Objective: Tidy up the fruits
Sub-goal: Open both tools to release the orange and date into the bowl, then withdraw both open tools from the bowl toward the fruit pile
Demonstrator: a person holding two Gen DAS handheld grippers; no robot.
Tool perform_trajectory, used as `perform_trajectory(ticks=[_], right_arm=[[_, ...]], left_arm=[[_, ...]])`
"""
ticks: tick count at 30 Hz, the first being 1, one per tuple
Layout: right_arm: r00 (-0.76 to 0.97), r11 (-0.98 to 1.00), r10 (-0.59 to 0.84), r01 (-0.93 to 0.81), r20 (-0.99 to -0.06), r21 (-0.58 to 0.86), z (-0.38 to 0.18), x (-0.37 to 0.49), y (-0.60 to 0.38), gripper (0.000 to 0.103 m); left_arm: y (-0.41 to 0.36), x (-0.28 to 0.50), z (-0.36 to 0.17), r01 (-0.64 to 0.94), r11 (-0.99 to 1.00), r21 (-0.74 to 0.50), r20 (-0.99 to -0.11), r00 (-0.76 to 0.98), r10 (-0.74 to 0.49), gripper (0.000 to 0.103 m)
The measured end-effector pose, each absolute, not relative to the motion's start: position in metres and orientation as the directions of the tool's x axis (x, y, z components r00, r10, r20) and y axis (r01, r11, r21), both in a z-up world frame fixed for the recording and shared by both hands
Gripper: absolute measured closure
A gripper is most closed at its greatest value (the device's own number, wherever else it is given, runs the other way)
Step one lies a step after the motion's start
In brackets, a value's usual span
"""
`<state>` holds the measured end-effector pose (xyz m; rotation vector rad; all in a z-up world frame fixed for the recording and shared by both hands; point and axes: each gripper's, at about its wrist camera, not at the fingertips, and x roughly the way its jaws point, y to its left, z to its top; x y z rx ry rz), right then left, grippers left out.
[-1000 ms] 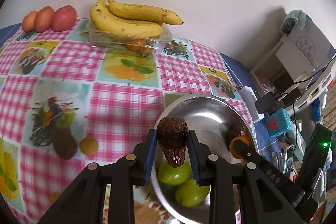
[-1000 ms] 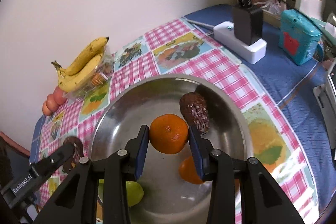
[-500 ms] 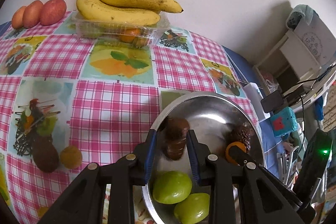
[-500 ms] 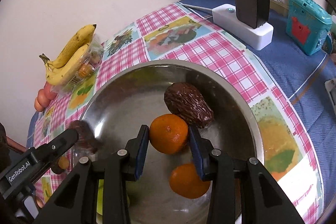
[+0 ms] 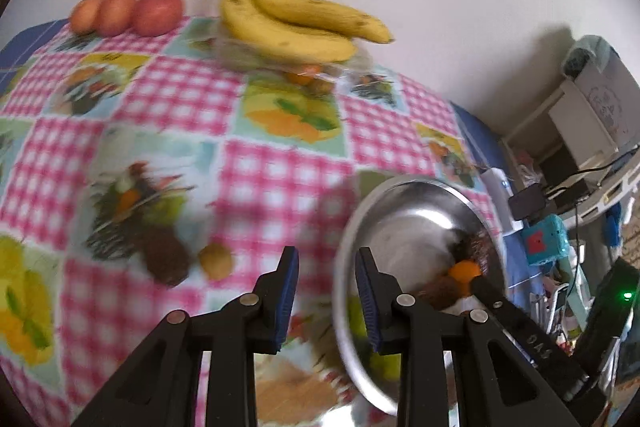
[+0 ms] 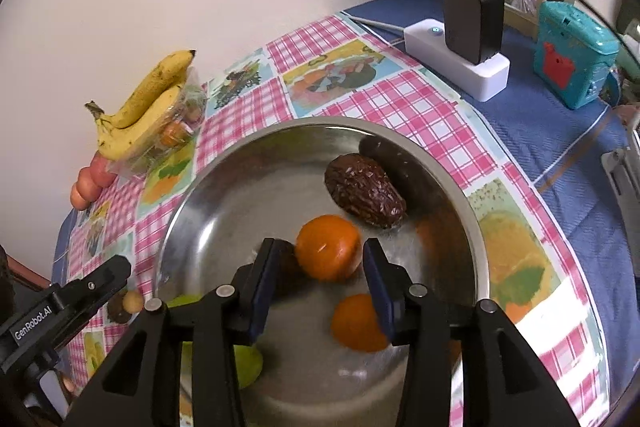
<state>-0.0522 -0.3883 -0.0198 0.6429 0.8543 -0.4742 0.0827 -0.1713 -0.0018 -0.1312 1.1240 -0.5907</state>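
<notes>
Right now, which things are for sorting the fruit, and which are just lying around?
For the job: metal bowl, oranges, brown fruit, green fruit, bananas, red fruits.
Lying about: white power strip, black charger, teal box.

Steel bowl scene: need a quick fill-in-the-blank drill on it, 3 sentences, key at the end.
1. The right gripper is ____, its fingers clear of the orange beneath them.
2. The steel bowl holds ____ oranges, counting the second orange.
3. The bananas lie on top of a clear plastic ____.

Missing words: open; two; container
</notes>
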Motion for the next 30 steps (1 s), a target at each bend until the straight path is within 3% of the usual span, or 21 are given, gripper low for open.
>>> perform_trajectory(ticks=[2, 4, 5, 8, 9, 10, 11, 12, 19, 30], right_arm=[[0.577, 0.721, -0.134, 0.615, -0.806, 0.321, -0.016, -0.055, -0.381, 0.055], [0.577, 0.723, -0.142, 0.615, -0.804, 0.314, -0.013, -0.059, -0.373, 0.041], [0.577, 0.724, -0.144, 0.615, -0.804, 0.312, -0.012, -0.059, -0.370, 0.034], [0.576, 0.730, -0.149, 0.613, -0.804, 0.304, -0.009, -0.061, -0.361, 0.031], [0.575, 0.735, -0.149, 0.609, -0.804, 0.299, -0.009, -0.062, -0.357, 0.028], [0.574, 0.741, -0.148, 0.604, -0.805, 0.294, -0.009, -0.062, -0.353, 0.018], [0.573, 0.751, -0.148, 0.596, -0.806, 0.286, -0.008, -0.063, -0.348, 0.012], [0.573, 0.762, -0.149, 0.586, -0.806, 0.275, -0.008, -0.063, -0.343, 0.012], [0.592, 0.808, -0.153, 0.536, -0.792, 0.244, 0.002, -0.067, -0.311, 0.011], [0.592, 0.840, -0.148, 0.498, -0.792, 0.215, 0.008, -0.070, -0.267, 0.011]], left_arm=[[-0.157, 0.082, -0.003, 0.348, 0.863, -0.366, -0.827, 0.304, -0.473, 0.066], [-0.145, 0.079, -0.002, 0.326, 0.892, -0.313, -0.848, 0.327, -0.418, 0.042], [-0.140, 0.078, -0.001, 0.317, 0.904, -0.286, -0.855, 0.342, -0.390, 0.025], [-0.125, 0.074, 0.000, 0.292, 0.927, -0.236, -0.868, 0.366, -0.336, 0.022], [-0.119, 0.073, 0.000, 0.280, 0.933, -0.225, -0.870, 0.373, -0.322, 0.018], [-0.113, 0.071, 0.000, 0.265, 0.942, -0.208, -0.874, 0.382, -0.301, 0.013], [-0.109, 0.070, 0.000, 0.253, 0.948, -0.193, -0.876, 0.391, -0.282, 0.003], [-0.104, 0.069, 0.000, 0.240, 0.955, -0.175, -0.877, 0.403, -0.262, 0.000], [-0.067, 0.061, 0.012, 0.156, 0.982, -0.107, -0.856, 0.487, -0.171, 0.000], [-0.038, 0.049, 0.019, 0.127, 0.991, -0.033, -0.871, 0.482, -0.091, 0.000]])
